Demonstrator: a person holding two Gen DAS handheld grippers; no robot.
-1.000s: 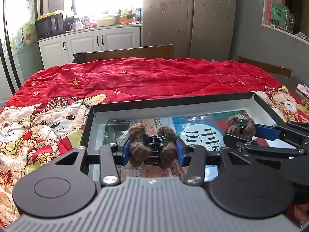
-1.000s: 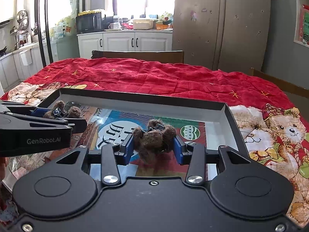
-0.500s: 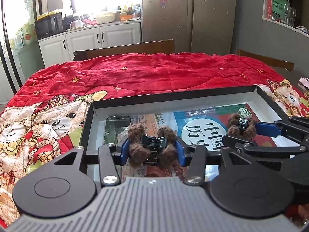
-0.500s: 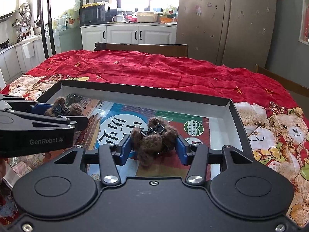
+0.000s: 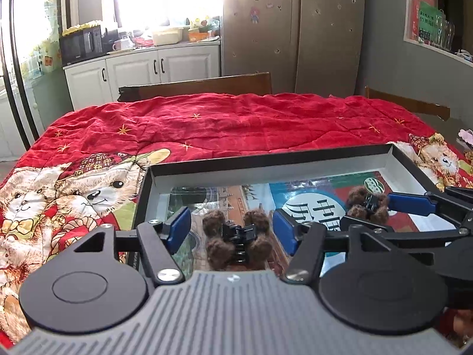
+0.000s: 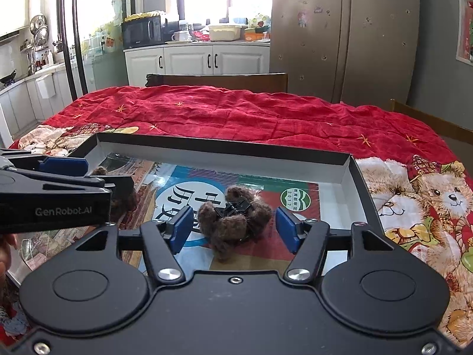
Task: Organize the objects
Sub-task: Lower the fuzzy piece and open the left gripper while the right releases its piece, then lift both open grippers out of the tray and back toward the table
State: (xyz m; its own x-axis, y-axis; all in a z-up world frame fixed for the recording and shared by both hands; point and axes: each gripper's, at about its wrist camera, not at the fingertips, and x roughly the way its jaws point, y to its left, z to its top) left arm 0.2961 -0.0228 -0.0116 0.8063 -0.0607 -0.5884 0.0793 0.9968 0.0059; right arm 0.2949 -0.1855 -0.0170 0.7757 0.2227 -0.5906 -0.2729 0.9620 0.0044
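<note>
Two brown fuzzy hair claw clips lie inside a shallow black-rimmed box (image 5: 266, 164) with a printed sheet on its floor. My left gripper (image 5: 232, 229) is open, its blue pads apart on either side of one clip (image 5: 239, 244), which rests on the box floor. My right gripper (image 6: 233, 226) is open around the other clip (image 6: 235, 217), also resting in the box (image 6: 224, 148). The right gripper's clip shows in the left wrist view (image 5: 367, 205); the left gripper's clip is mostly hidden behind the left gripper in the right wrist view (image 6: 124, 198).
The box sits on a red quilt with teddy-bear prints (image 5: 224, 124) that covers the table. Wooden chair backs (image 5: 204, 85) stand at the far edge. White cabinets and a fridge are behind.
Both grippers have opened and let go of their clips, which now lie on the box floor. Both have drawn back slightly.
</note>
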